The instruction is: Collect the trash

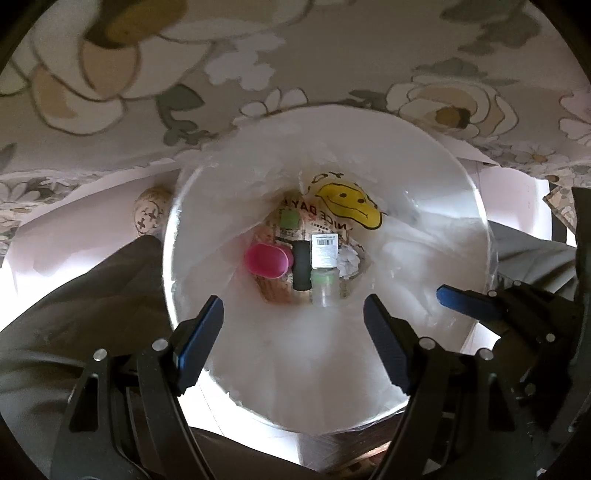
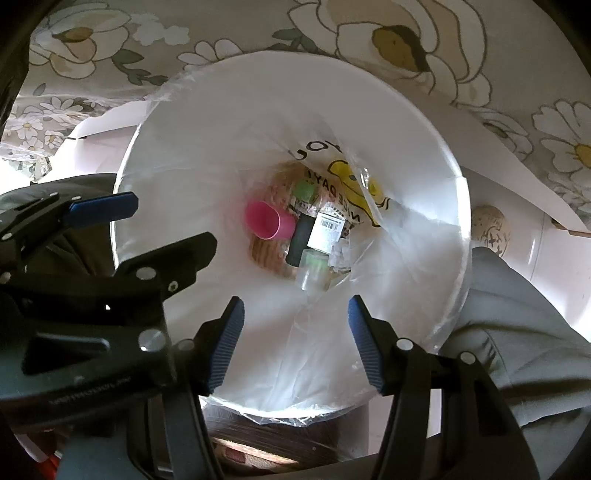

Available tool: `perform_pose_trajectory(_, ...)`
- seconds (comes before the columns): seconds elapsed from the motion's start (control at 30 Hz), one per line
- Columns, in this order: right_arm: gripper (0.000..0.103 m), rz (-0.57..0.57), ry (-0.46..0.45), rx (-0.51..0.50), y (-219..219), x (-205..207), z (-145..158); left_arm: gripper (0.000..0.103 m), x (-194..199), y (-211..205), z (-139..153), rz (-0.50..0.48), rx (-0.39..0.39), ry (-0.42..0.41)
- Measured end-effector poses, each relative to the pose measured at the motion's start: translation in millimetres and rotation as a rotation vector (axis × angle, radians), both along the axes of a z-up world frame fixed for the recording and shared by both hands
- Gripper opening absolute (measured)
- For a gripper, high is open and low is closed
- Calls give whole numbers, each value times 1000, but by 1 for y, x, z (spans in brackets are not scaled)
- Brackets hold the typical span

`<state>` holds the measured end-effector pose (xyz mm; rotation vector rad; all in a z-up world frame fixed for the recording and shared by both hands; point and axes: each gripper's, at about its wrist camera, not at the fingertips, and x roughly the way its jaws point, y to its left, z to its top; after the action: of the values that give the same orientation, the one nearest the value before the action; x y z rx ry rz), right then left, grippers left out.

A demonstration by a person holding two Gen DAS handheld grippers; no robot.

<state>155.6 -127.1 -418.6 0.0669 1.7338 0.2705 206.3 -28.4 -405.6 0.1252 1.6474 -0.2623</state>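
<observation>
A white trash bin (image 1: 424,155) lined with a clear plastic bag sits below both grippers; it also shows in the right wrist view (image 2: 406,122). At its bottom lie a pink cup (image 1: 265,261) (image 2: 266,221), a black cylinder (image 1: 301,270) (image 2: 297,240), a white box with a barcode (image 1: 324,252) (image 2: 326,229), a clear bottle with green contents (image 1: 325,288) (image 2: 312,271) and crumpled paper (image 1: 349,263). My left gripper (image 1: 293,325) is open and empty above the bin. My right gripper (image 2: 295,328) is open and empty above the bin too, beside the left.
A floral tablecloth (image 1: 295,55) (image 2: 258,33) hangs behind the bin. A yellow smiley-face bag (image 1: 351,206) (image 2: 351,177) lies inside the bin. A patterned ball (image 1: 149,216) (image 2: 491,229) lies on the floor beside it. The person's grey trousers (image 1: 92,288) (image 2: 524,314) flank the bin.
</observation>
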Motion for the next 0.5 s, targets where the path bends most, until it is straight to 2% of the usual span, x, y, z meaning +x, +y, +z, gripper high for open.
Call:
perform_pose_trajectory(0.33,61,33,-71,27,0,-9,38,77,-15,7,55,-2,9,-113)
perform_pose_trajectory(0.47,61,50,-135,32,1,-14,66,77,-24,10,92,-14,16,-201)
perform_pose_trajectory(0.5,61,51,-175,41,-2,-16,85,77,-27,11,103,-17,19,-228)
